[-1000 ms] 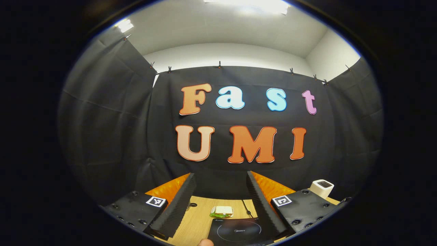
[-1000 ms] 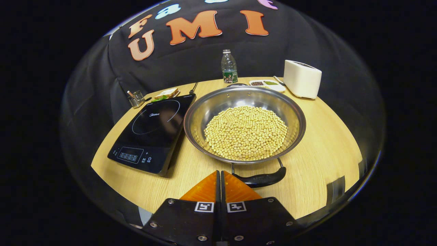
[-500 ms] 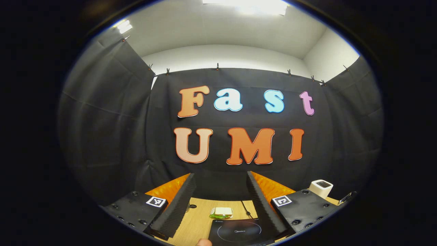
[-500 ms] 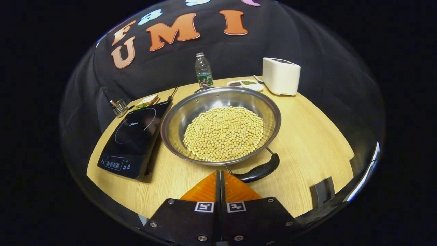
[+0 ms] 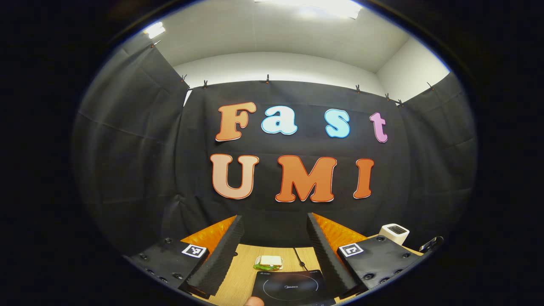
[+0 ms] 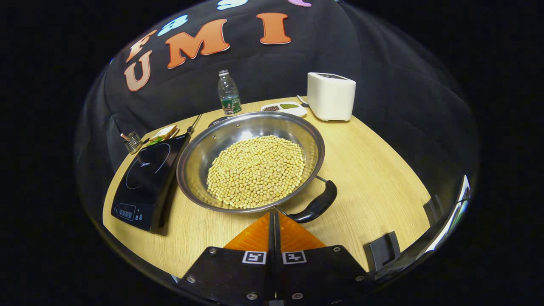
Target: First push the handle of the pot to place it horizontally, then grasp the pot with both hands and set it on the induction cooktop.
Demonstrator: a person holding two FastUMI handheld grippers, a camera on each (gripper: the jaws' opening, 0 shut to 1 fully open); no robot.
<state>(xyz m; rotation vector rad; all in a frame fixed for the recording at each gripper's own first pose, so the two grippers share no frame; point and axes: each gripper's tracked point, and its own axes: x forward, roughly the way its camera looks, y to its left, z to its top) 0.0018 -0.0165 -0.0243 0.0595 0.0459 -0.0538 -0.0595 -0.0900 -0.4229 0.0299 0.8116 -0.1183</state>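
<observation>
The steel pot of yellow beans (image 6: 250,163) sat just right of the black induction cooktop (image 6: 144,180), bottle (image 6: 228,92) and white toaster (image 6: 330,96) behind it. The right gripper (image 6: 274,214), fingers pressed together and empty, had swung the black handle (image 6: 315,205) rightward. The left gripper (image 5: 272,229) gaped, empty.

Left gripper view faces wall, level; right gripper view overlooks shared cooktop (image 6: 144,178).

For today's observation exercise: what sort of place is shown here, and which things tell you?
Probably a staged kitchen set in a booth, not a home: an induction cooktop, a pot of beans and a toaster share one wooden table, ringed by black cloth.
</observation>
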